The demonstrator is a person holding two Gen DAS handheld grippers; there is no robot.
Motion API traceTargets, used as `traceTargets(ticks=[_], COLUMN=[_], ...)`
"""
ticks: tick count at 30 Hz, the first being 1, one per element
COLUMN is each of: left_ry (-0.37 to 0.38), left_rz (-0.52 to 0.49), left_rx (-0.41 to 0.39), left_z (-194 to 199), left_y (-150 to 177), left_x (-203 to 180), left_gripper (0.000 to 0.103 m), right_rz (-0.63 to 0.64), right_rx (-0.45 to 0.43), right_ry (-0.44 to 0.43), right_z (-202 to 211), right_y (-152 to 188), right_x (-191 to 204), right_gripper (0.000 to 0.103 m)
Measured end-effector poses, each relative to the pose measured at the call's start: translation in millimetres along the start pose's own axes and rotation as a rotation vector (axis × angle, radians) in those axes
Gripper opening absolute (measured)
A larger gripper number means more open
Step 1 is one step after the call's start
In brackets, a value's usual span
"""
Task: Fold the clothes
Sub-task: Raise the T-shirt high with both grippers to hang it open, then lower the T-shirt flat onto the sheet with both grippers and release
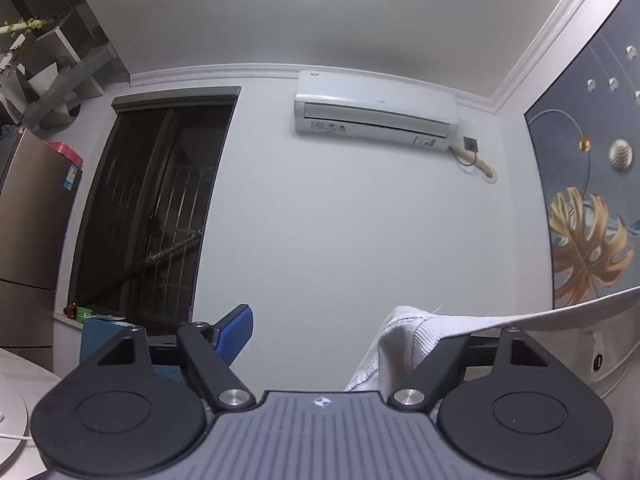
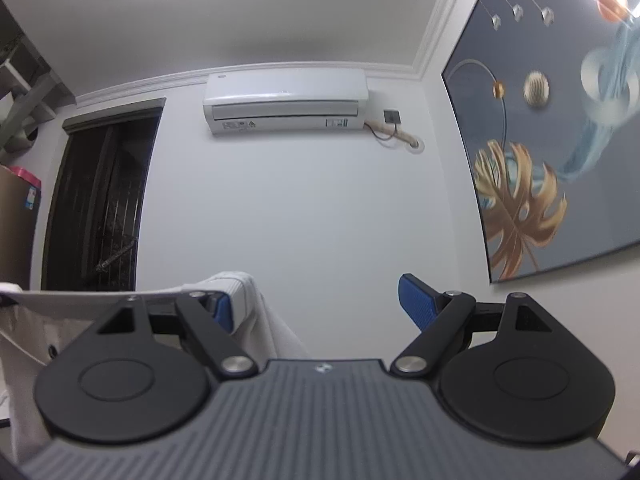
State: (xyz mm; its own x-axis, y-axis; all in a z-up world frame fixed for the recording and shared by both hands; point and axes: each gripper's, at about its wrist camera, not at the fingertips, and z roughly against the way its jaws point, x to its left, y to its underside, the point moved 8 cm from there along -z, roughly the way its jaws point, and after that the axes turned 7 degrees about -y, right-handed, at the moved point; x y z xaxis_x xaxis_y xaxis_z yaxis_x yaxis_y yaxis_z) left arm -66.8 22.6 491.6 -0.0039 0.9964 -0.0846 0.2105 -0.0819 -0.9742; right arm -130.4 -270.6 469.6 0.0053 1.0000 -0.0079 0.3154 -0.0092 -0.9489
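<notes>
1. Both grippers pointed slightly upward at the far wall, with the air conditioner [image 1: 376, 114] and window [image 1: 160, 208] ahead. No counter surface showed under the garment in either view.
2. Left gripper [image 1: 320, 330]: jaws spread wide. One blue pad [image 1: 236, 334] stood bare. The white garment [image 1: 404, 344] was draped over the other finger, hiding that pad. The cloth hung on that finger rather than being pinched.
3. Right gripper [image 2: 320, 300]: jaws also spread wide. One blue pad [image 2: 416, 300] was bare. The garment lay over the opposite finger, whose pad [image 2: 222, 310] peeked out beneath the cloth. No pinch here either.
4. Garment location: in the air, its top edge stretched between the two grippers, the rest hanging below out of view. Dark buttons were visible on the hanging part in the right wrist view.
5. Progress, as judged: early. The garment was lifted and spread out, but no fold was visible.
6. Remaining, as judged: lay it flat, fold the sides and sleeves, fold lengthwise. Risk: with neither pair of jaws pinching, the cloth could slide off.
</notes>
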Motion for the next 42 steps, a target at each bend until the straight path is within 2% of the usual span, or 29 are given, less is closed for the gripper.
traceTargets(ticks=[3, 5, 8, 12, 15, 17, 18, 20, 22, 26, 30, 34, 37, 39, 42], left_ry=[0.014, 0.028, 0.042, 0.054, 0.062, 0.054, 0.044, -0.020, -0.054, -0.117, -0.173, -0.191, -0.192, -0.167, -0.085], left_rz=[0.000, -0.002, -0.006, 0.000, 0.003, -0.016, -0.046, -0.150, -0.203, -0.138, -0.096, -0.065, -0.075, -0.119, -0.196], left_rx=[0.017, 0.035, 0.080, 0.204, 0.271, 0.288, 0.278, 0.285, 0.323, 0.378, 0.453, 0.596, 0.740, 0.813, 0.959], left_z=[-3.9, -9.7, -34.2, -80.7, -117.8, -145.9, -164.0, -204.5, -245.8, -322.4, -397.6, -463.7, -500.2, -514.1, -528.9], left_y=[4.3, 22.4, 63.6, 128.1, 169.5, 195.2, 207.5, 237.6, 266.1, 330.8, 427.7, 559.9, 664.1, 717.6, 769.0], left_x=[8.1, 14.2, 22.1, 29.7, 32.1, 28.9, 25.0, 16.2, 8.3, 13.7, 28.9, 42.8, 53.1, 56.4, 57.9], left_gripper=[0.083, 0.085, 0.086, 0.086, 0.086, 0.086, 0.086, 0.086, 0.086, 0.086, 0.086, 0.086, 0.085, 0.085, 0.084], right_rz=[0.033, 0.032, 0.030, 0.036, 0.023, 0.029, 0.030, 0.022, 0.033, -0.012, -0.067, -0.103, -0.110, -0.126, -0.174], right_rx=[0.018, 0.042, 0.090, 0.204, 0.304, 0.345, 0.363, 0.386, 0.430, 0.529, 0.584, 0.656, 0.769, 0.862, 1.035], right_ry=[0.003, -0.001, -0.005, -0.013, -0.019, -0.005, 0.004, 0.028, 0.063, 0.114, 0.117, 0.119, 0.083, 0.057, 0.022], right_z=[0.2, -3.2, -11.8, -38.5, -72.6, -98.7, -112.7, -145.7, -182.4, -252.9, -320.0, -378.7, -407.8, -418.7, -425.2], right_y=[3.5, 19.2, 52.8, 114.2, 162.2, 189.9, 204.2, 238.1, 279.6, 366.1, 454.3, 573.3, 676.0, 737.3, 808.1], right_x=[-0.1, -1.7, -3.8, -1.8, -2.2, -1.1, -0.7, 0.1, 2.5, 4.1, 6.8, 5.4, 5.3, 2.8, -1.1], right_gripper=[0.084, 0.084, 0.084, 0.084, 0.084, 0.084, 0.084, 0.084, 0.084, 0.084, 0.084, 0.084, 0.084, 0.083, 0.083])
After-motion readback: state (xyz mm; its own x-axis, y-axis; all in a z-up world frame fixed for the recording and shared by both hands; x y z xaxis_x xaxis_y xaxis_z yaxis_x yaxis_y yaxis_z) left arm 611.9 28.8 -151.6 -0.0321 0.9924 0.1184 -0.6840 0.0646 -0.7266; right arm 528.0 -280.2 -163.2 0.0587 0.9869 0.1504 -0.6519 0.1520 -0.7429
